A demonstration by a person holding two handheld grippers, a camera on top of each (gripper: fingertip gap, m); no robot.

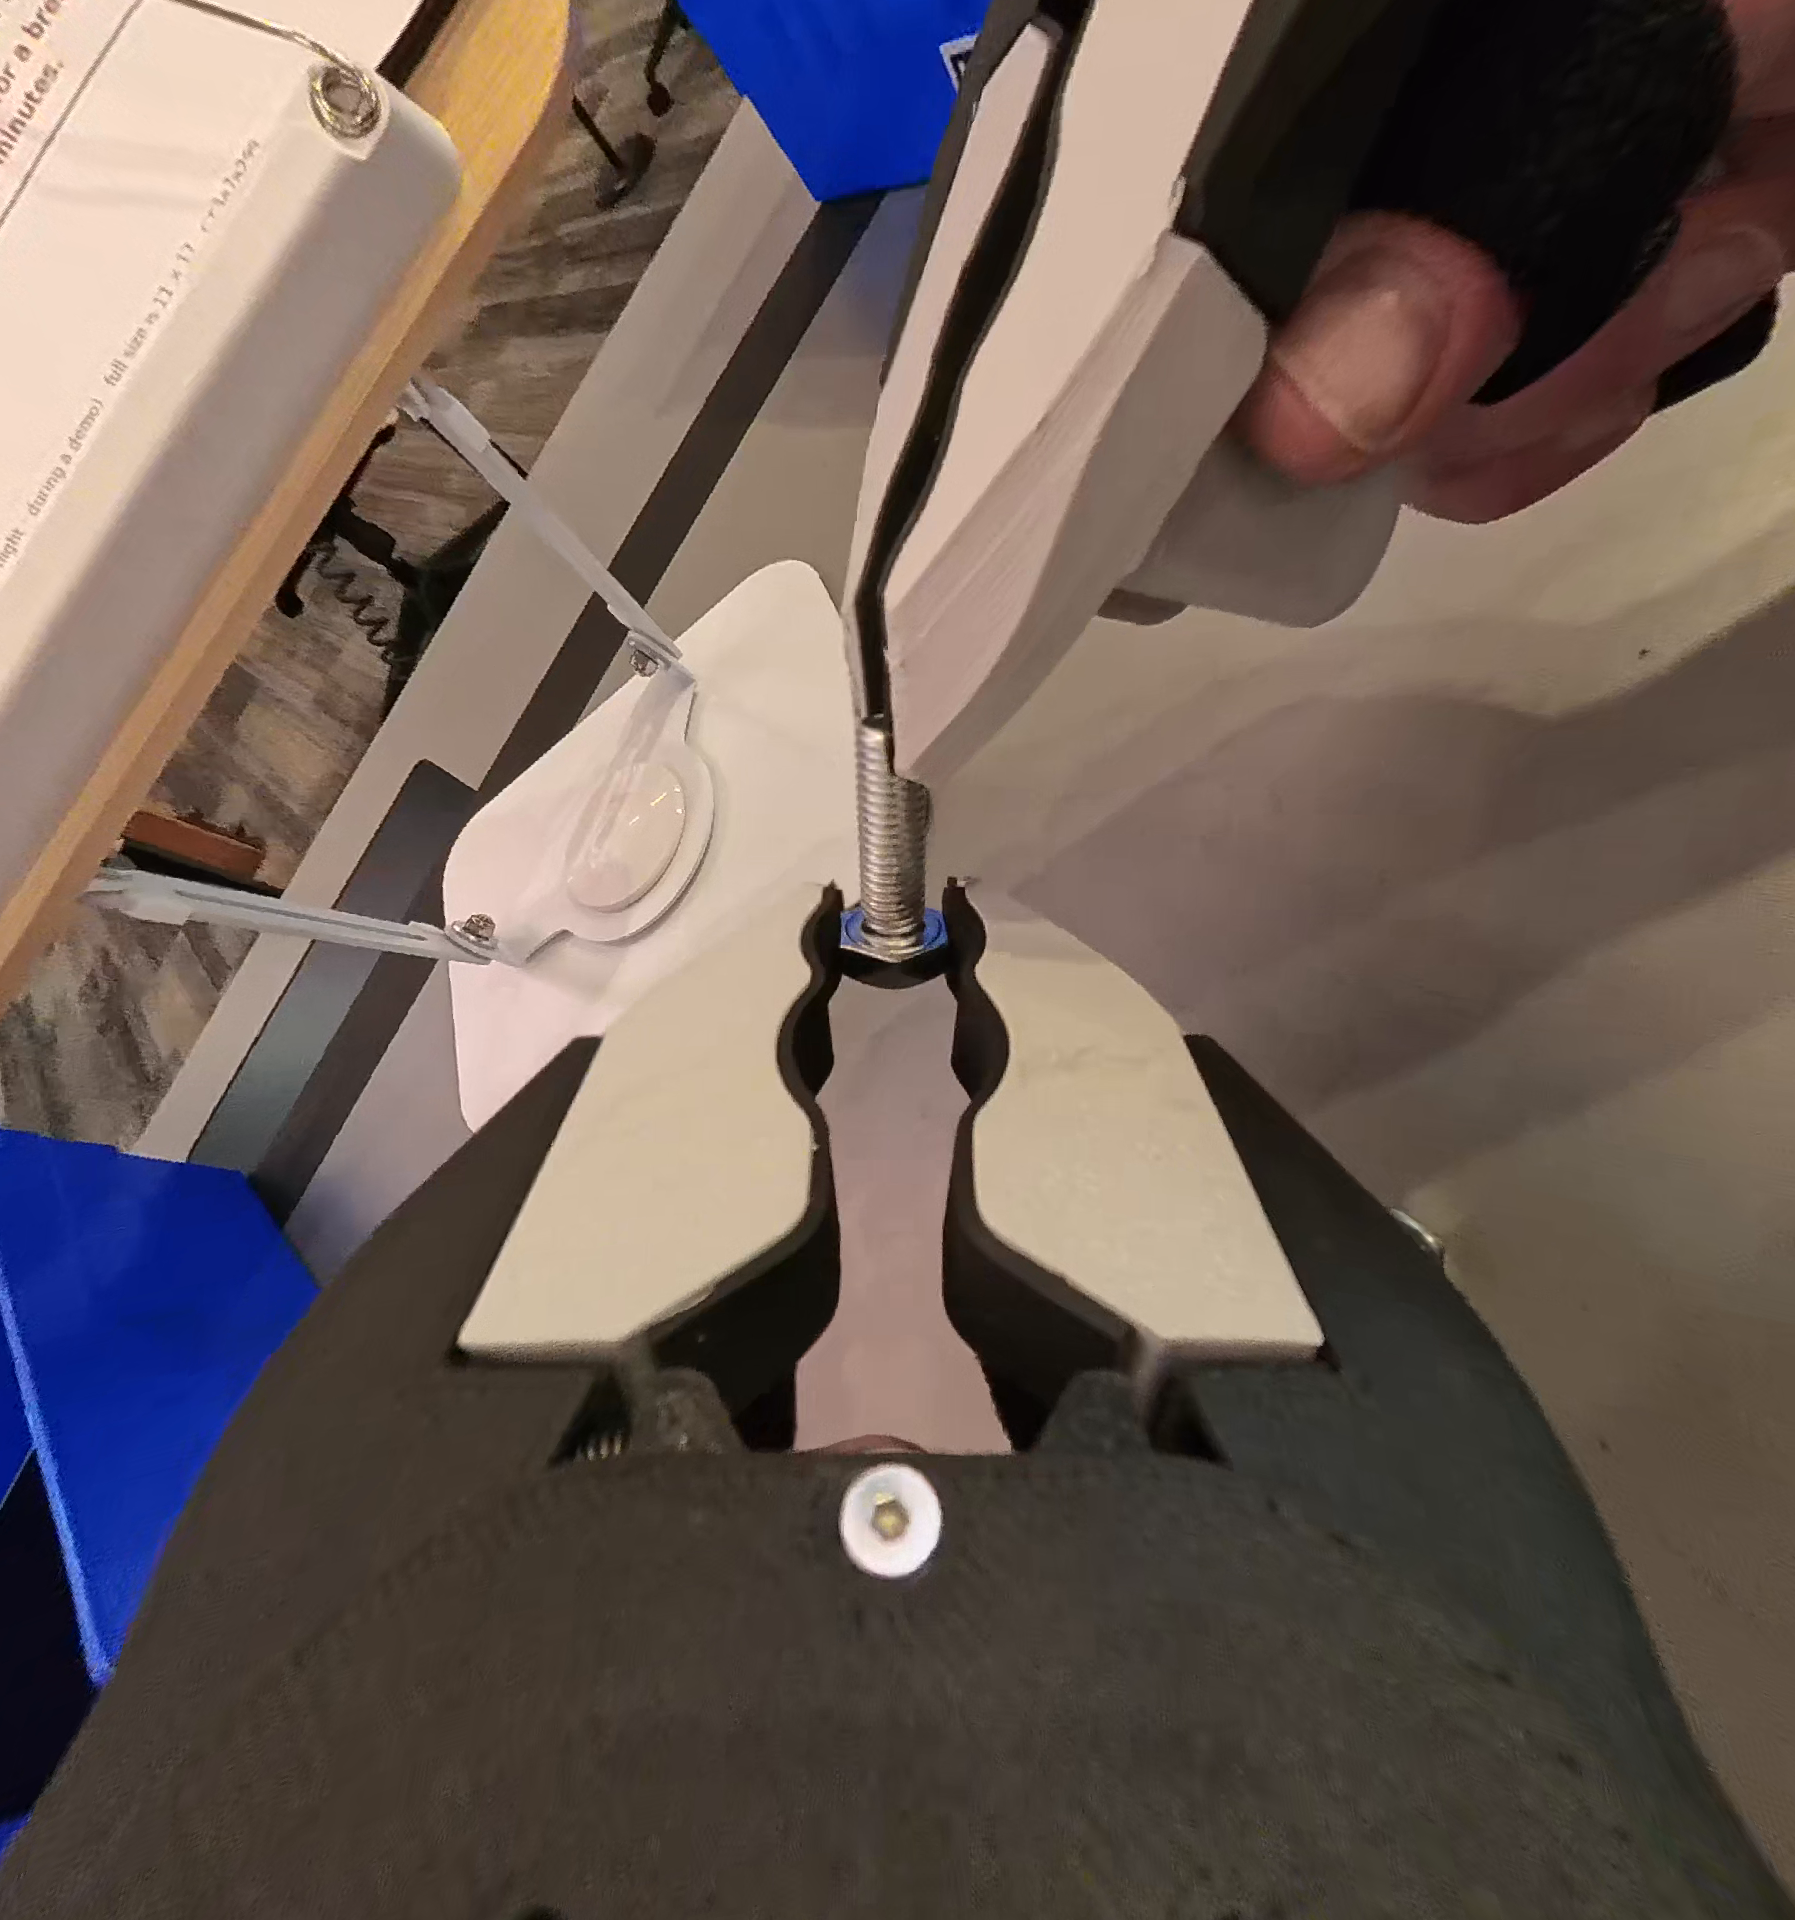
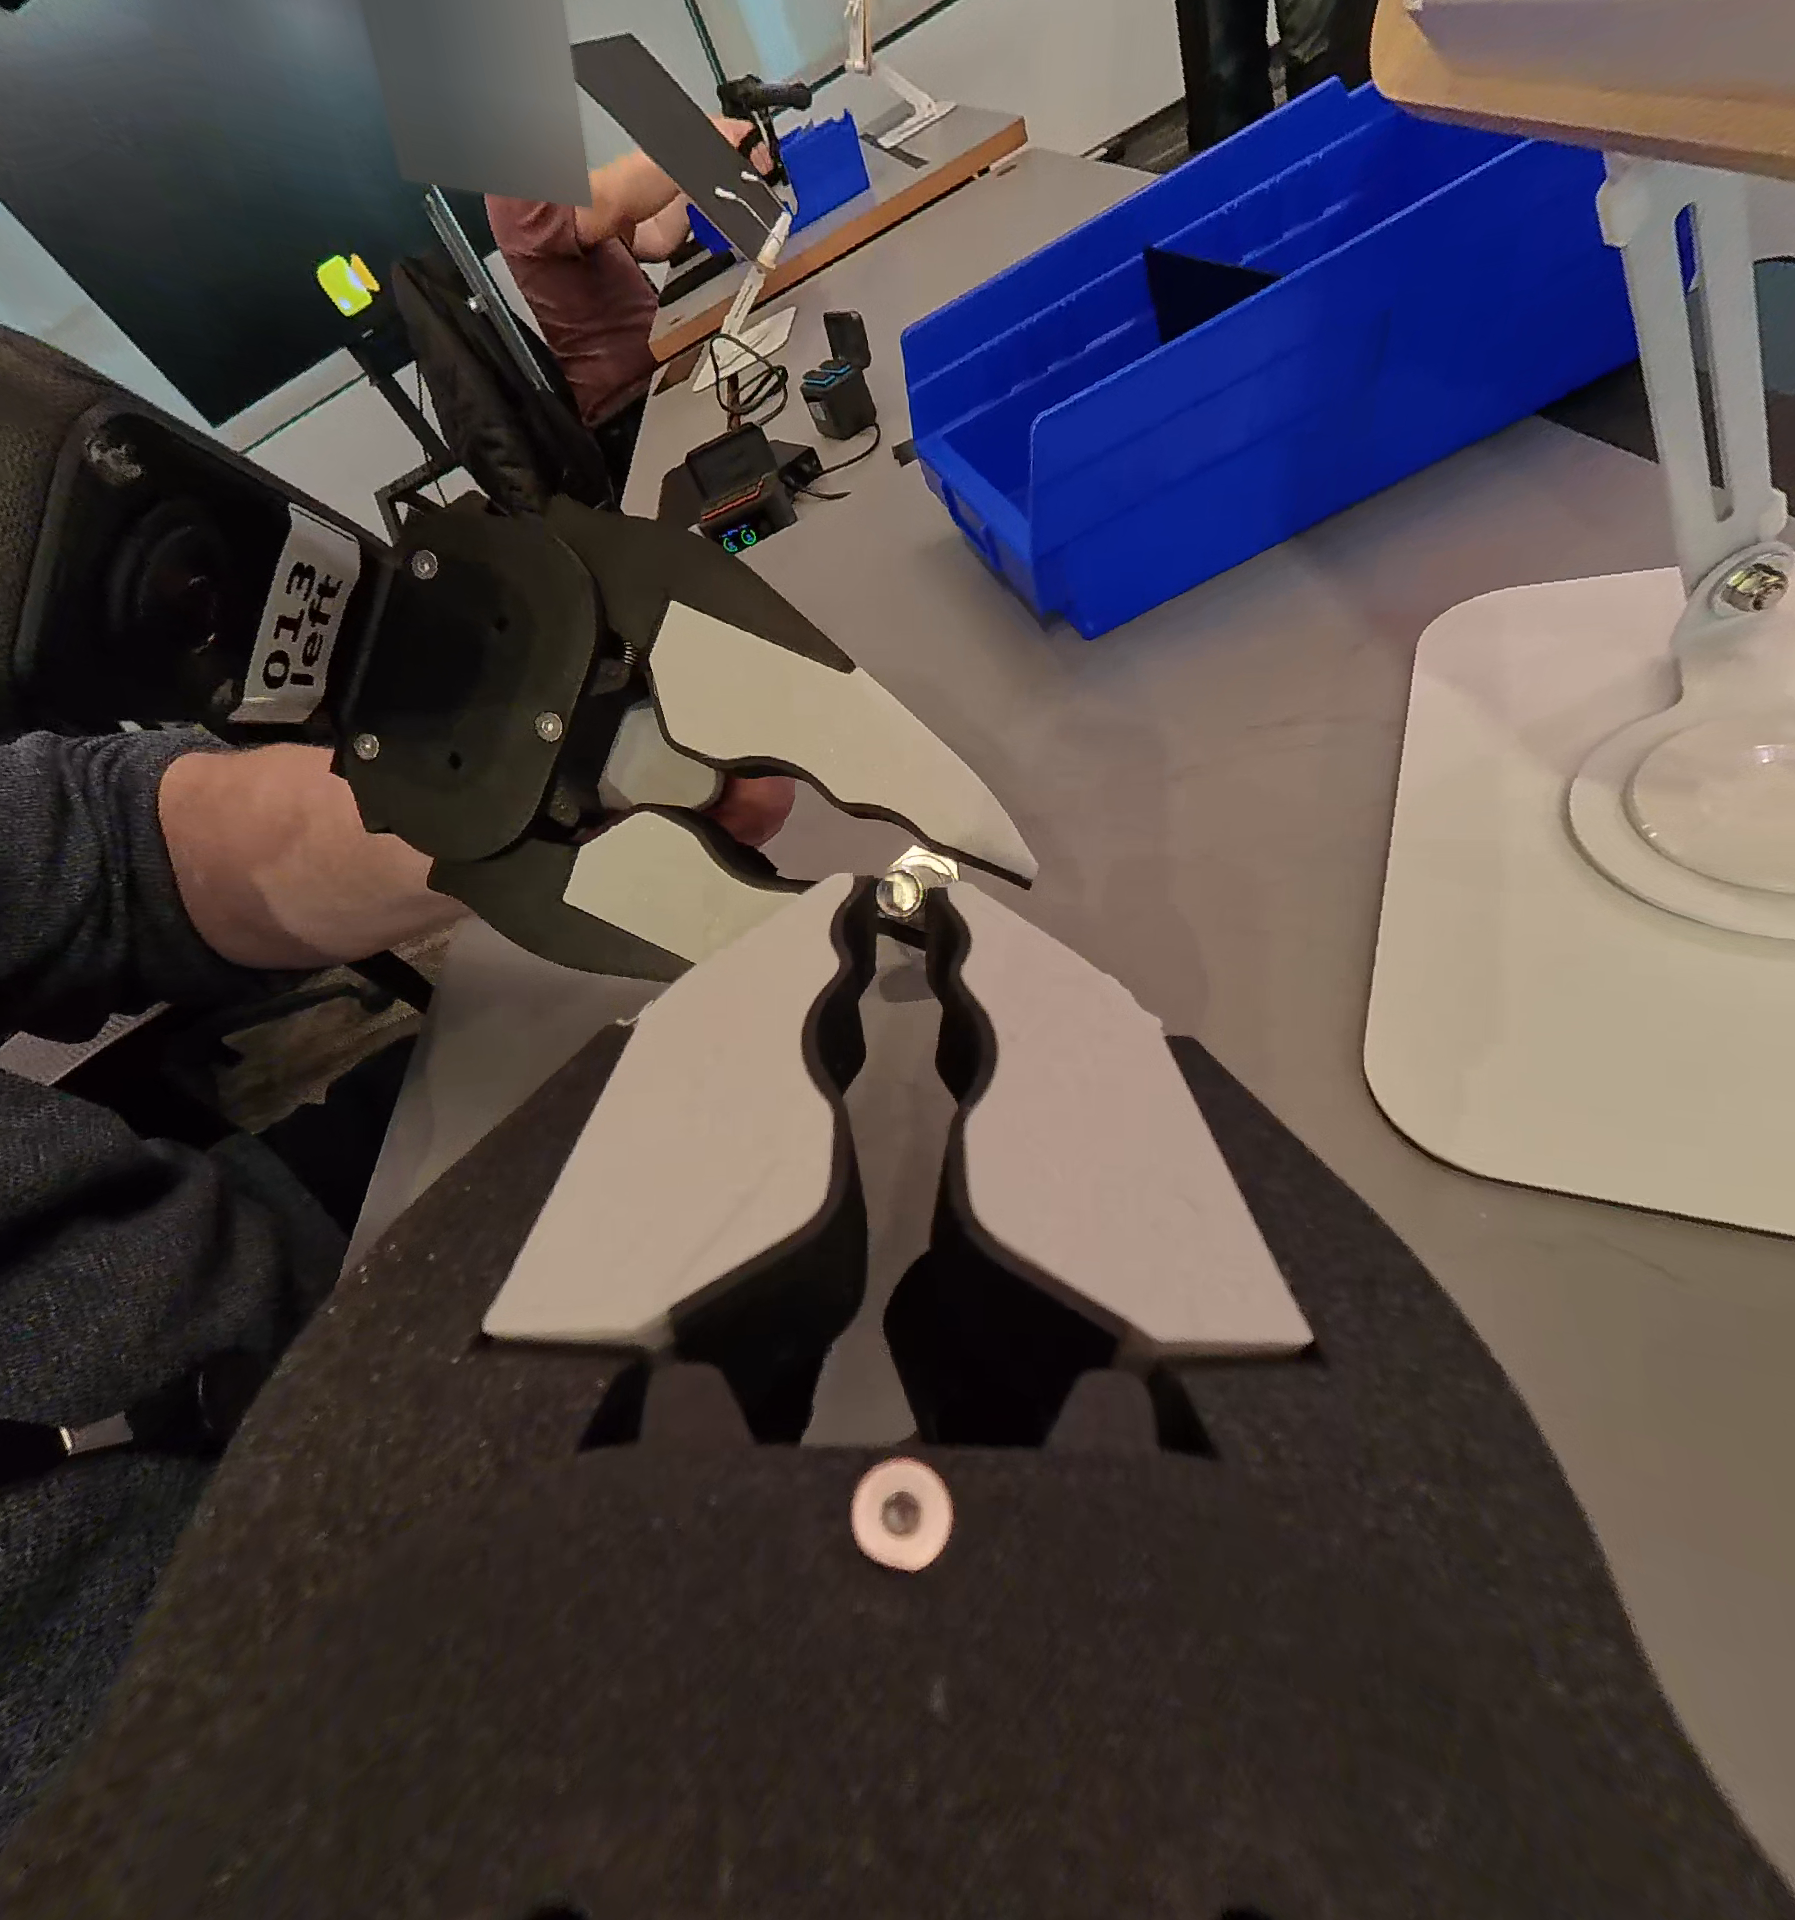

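A nut (image 1: 890,932) is gripped by the left gripper (image 1: 890,914), a bolt (image 1: 891,821) by the right gripper (image 2: 901,899); the bolt is seen partway through the nut.

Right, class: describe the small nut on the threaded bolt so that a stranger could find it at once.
Start at the grey table with the blue bin, then find where the two hand-held tools meet. The right tool grips a silver threaded bolt; the left tool clamps the nut at its end. It is the only hexagonal piece, with a blue ring inside.
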